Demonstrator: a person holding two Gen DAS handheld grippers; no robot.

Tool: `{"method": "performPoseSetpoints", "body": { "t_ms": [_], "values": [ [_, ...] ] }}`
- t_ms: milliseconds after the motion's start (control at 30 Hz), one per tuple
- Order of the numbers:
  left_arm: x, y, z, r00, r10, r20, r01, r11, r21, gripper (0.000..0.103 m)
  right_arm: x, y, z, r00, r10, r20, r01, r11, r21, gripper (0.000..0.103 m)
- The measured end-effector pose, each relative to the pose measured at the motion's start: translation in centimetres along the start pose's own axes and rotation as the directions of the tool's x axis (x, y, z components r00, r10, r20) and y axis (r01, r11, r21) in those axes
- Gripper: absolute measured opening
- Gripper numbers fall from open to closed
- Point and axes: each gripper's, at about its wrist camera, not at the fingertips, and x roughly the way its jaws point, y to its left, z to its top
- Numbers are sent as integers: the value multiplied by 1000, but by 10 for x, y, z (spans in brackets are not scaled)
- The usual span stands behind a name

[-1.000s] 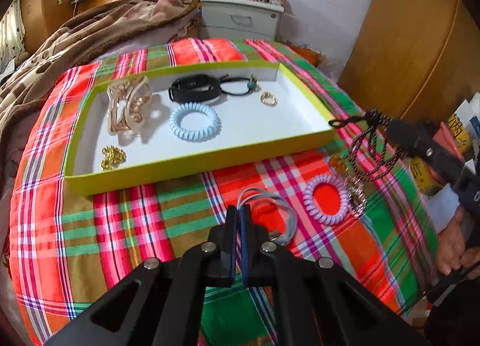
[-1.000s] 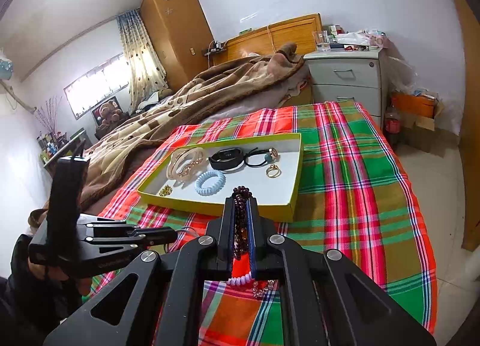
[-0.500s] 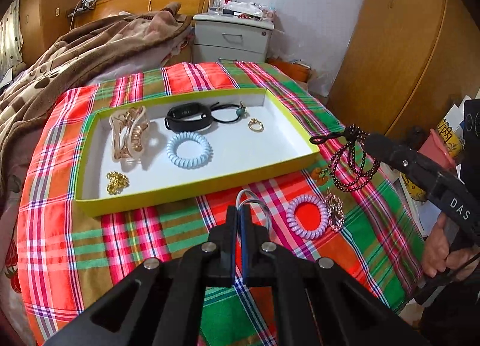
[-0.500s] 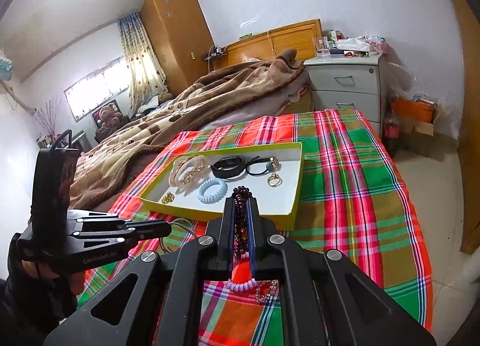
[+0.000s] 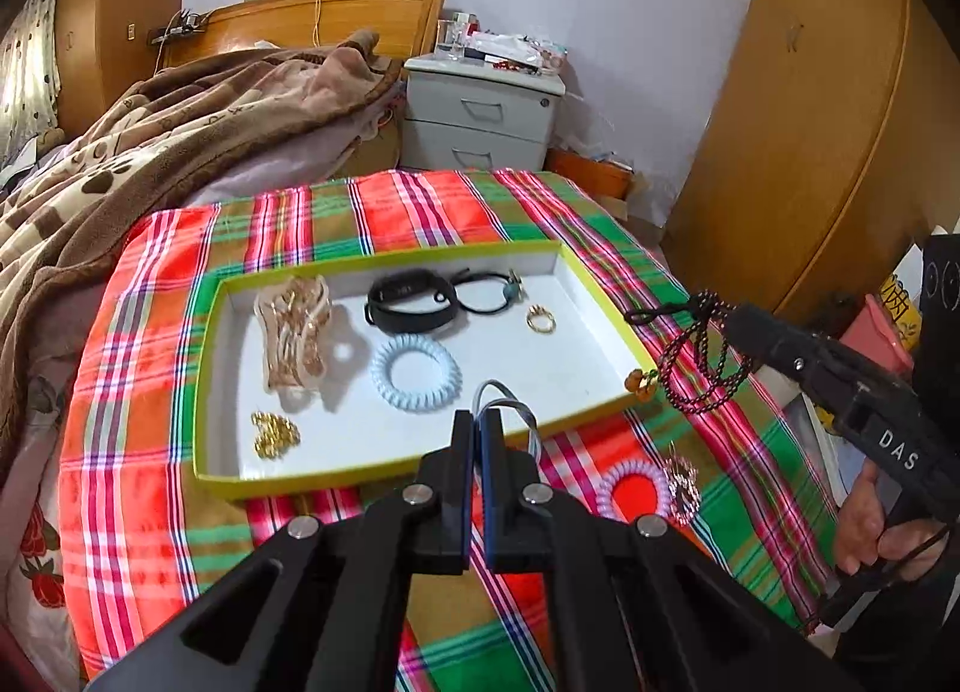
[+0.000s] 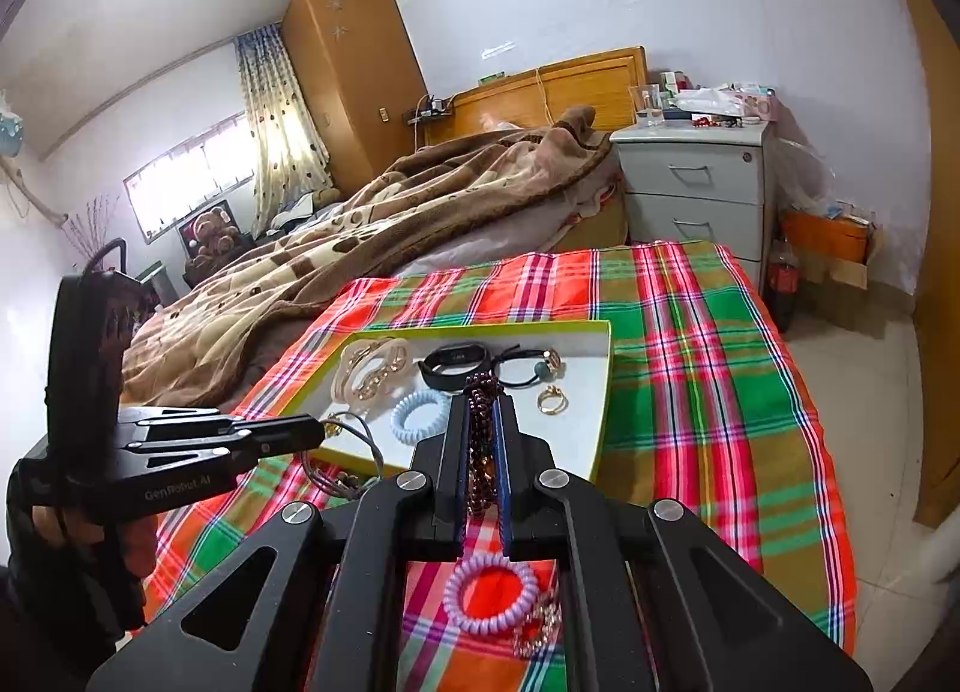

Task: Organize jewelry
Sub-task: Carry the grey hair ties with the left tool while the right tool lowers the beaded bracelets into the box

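A yellow-rimmed white tray (image 5: 606,308) (image 6: 603,392) lies on the plaid bedspread and holds a hair clip (image 5: 294,332), a black band (image 5: 411,308), a blue coil tie (image 5: 415,371), a ring (image 5: 540,319) and a gold chain (image 5: 275,433). My left gripper (image 5: 478,419) (image 6: 321,433) is shut on a grey cord bracelet (image 5: 510,404) above the tray's near rim. My right gripper (image 6: 481,410) (image 5: 729,320) is shut on a dark bead bracelet (image 5: 702,368) (image 6: 480,422), hanging over the tray's right rim.
A lilac coil tie (image 5: 630,497) (image 6: 491,593) and a sparkly earring (image 5: 683,491) lie on the bedspread (image 5: 150,452) near the tray. A brown blanket (image 5: 150,152), a grey nightstand (image 5: 480,116) and a wardrobe (image 5: 810,122) stand behind.
Both grippers have risen and drawn back from the bed with their bracelets; the left one now hangs its cord over the tray's near rim. The tray's contents have not moved.
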Motion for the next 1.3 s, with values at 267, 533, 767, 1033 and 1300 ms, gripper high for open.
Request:
{"method": "performPoseSetpoints", "body": {
  "t_ms": [267, 533, 767, 1033, 1300],
  "values": [
    [9, 9, 25, 1000, 3, 21, -3, 1000, -2, 2, 23, -2, 16, 1000, -9, -16, 9, 1000, -4, 7],
    [35, 22, 41, 1000, 2, -3, -2, 1000, -20, 2, 54, -6, 19, 998, -5, -65, 6, 1000, 8, 7],
    [60, 27, 46, 999, 4, -40, -5, 1000, -25, 2, 81, -11, 15, 992, 11, -122, -7, 1000, 27, 7],
    [83, 30, 46, 997, 18, -80, -20, 1000, -17, 2, 102, -23, 11, 984, 6, -177, 3, 999, 52, 7],
    [97, 30, 42, 993, 43, -109, -44, 999, -6, 2, 114, -25, 5, 972, -70, -224, 73, 997, 6, 7]
  ]
}}
